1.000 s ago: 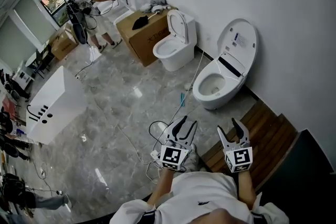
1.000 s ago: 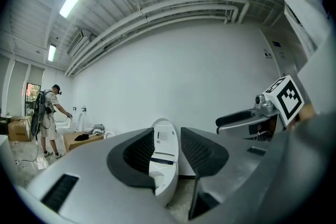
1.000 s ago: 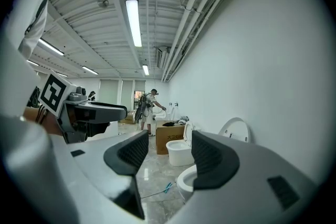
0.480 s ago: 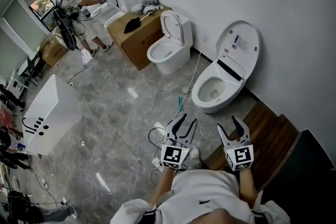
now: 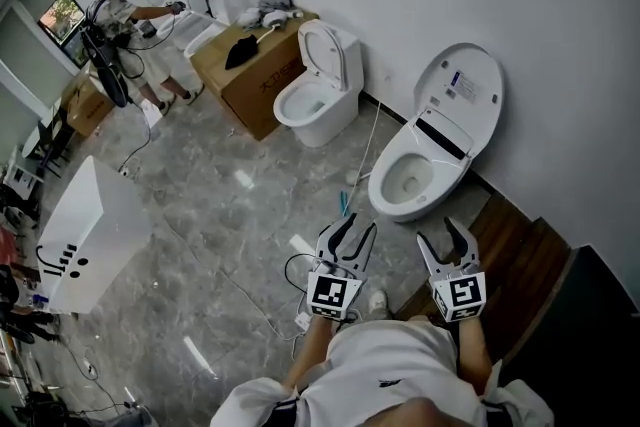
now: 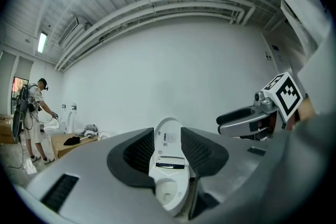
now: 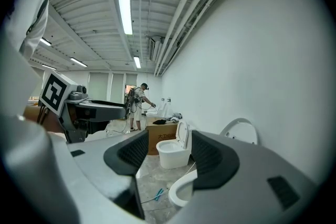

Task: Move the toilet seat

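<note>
A white toilet (image 5: 415,180) stands against the wall with its seat and lid (image 5: 468,95) raised upright. Both my grippers hover over the floor just short of its bowl, touching nothing. My left gripper (image 5: 350,231) is shut and empty; in the left gripper view the toilet (image 6: 169,186) and its raised lid (image 6: 168,136) show straight ahead beyond the jaws. My right gripper (image 5: 447,237) is open with nothing between its jaws. The right gripper view catches the bowl rim (image 7: 181,189) low ahead and the lid (image 7: 240,131) to the right.
A second toilet (image 5: 315,95) and a cardboard box (image 5: 255,75) stand further along the wall. A person (image 5: 125,25) works at the far left. Cables (image 5: 300,275) lie on the marble floor, a white unit (image 5: 90,225) is left, a wooden step (image 5: 515,260) right.
Both grippers have advanced toward the near toilet, which now sits closer in the head view. Neither gripper's jaws have visibly changed.
</note>
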Demonstrator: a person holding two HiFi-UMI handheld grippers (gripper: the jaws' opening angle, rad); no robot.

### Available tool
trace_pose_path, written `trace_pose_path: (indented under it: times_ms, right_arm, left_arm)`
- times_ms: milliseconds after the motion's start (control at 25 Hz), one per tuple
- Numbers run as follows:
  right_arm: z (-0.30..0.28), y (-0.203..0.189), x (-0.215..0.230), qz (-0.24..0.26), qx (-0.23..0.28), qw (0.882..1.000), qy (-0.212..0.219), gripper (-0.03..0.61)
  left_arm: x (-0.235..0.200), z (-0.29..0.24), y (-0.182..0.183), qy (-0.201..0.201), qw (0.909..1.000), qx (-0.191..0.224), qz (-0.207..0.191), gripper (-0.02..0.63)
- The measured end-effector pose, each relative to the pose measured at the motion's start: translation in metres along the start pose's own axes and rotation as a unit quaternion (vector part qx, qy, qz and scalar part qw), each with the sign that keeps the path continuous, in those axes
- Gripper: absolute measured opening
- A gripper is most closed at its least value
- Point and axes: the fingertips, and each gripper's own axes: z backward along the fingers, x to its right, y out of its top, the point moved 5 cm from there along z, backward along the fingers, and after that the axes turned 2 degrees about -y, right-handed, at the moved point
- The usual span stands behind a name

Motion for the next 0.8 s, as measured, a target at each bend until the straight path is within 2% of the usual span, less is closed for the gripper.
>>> trace_pose_path:
  times_ms: [560,800]
  right_arm:
    - [-0.041,0.013,-0.001,0.016,-0.004,1.000,-0.018,0.275]
    - [-0.062,0.014,0.001,0.019,0.001,1.000,-0.008,0.275]
  left_arm:
    - [-0.042,-0.019,-0.002,-0.011,0.9999,0.011,0.005,0.176]
    - [-0.056,-0.035,-0.007,-0.010,0.9998,0.014,0.012,0.176]
